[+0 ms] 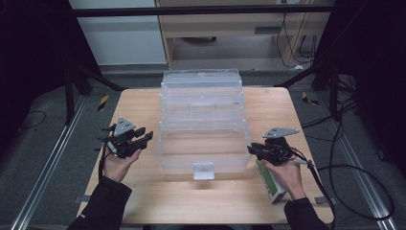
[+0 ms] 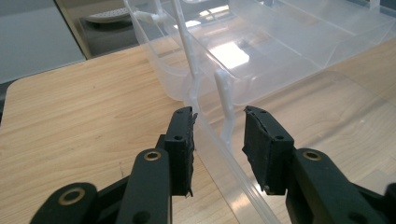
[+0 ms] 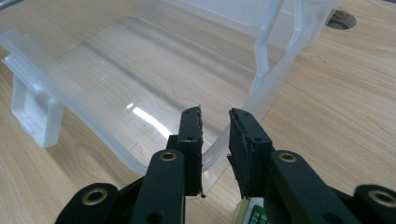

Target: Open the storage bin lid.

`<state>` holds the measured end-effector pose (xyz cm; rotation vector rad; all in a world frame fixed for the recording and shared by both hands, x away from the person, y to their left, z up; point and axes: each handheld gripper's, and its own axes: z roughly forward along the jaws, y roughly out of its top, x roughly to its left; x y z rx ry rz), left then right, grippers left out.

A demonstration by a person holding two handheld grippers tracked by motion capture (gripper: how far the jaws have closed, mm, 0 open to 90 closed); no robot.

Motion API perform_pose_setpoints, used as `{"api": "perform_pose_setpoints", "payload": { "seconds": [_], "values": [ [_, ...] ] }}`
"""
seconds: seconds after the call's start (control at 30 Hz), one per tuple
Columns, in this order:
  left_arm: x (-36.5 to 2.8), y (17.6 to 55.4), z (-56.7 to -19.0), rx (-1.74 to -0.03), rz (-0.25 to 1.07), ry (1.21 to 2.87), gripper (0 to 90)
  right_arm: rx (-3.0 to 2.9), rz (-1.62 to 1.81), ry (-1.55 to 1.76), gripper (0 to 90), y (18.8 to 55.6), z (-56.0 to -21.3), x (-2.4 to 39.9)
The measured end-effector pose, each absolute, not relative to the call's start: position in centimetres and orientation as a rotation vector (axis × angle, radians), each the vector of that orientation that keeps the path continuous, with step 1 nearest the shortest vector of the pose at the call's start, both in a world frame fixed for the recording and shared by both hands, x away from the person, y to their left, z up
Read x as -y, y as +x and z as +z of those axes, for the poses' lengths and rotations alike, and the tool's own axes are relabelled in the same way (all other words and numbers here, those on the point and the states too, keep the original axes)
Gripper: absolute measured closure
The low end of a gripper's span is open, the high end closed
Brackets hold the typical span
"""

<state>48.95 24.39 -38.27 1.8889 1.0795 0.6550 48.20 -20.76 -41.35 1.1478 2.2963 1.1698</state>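
Observation:
A clear plastic tiered box [image 1: 201, 103] stands opened out in steps at the middle of the wooden table [image 1: 268, 103]. My left gripper [image 1: 143, 136] sits at the left side of the lowest tray [image 1: 201, 160]. In the left gripper view it [image 2: 218, 116] is open, its jaws straddling the tray's thin rim [image 2: 212, 142] with a gap on the right. My right gripper [image 1: 250, 149] is at the tray's right front corner. There it [image 3: 215, 114] is shut on the rim [image 3: 215, 148], which fills the narrow space between the pads.
A white latch tab [image 1: 203, 170] hangs from the tray's front edge, also seen at the left [image 3: 35, 116]. A small green and white carton [image 1: 270, 184] lies under my right hand. A cable [image 1: 335, 167] trails off the table's right side.

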Motion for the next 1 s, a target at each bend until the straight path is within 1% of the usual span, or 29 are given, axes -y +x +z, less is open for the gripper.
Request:
{"api": "perform_pose_setpoints", "payload": {
  "seconds": [0.13, 0.43, 0.57, 0.67, 0.7, 1.0],
  "values": [
    [-23.7, 48.7, -39.1, -1.075, 0.638, 1.941, 61.1, -2.295, 1.164, 1.149, 74.2, 48.2, -41.3, 20.7],
    [-23.3, 48.5, -40.7, -1.099, 0.584, 2.005, 61.4, -2.285, 1.151, 1.142, 73.0, 48.2, -41.4, 20.5],
    [-22.7, 48.7, -41.5, -1.099, 0.576, 2.049, 62.3, -2.281, 1.146, 1.15, 70.7, 48.3, -41.5, 20.4],
    [-22.5, 48.9, -42.0, -1.109, 0.57, 2.059, 63.6, -2.277, 1.142, 1.152, 70.6, 48.2, -41.6, 20.4],
    [-22.5, 48.9, -42.1, -1.113, 0.566, 2.057, 61.9, -2.275, 1.14, 1.153, 70.3, 48.3, -41.6, 20.3],
    [-22.3, 49.1, -42.3, -1.128, 0.572, 2.058, 61.6, -2.27, 1.11, 1.156, 67.8, 48.3, -41.7, 20.0]
  ]
}}
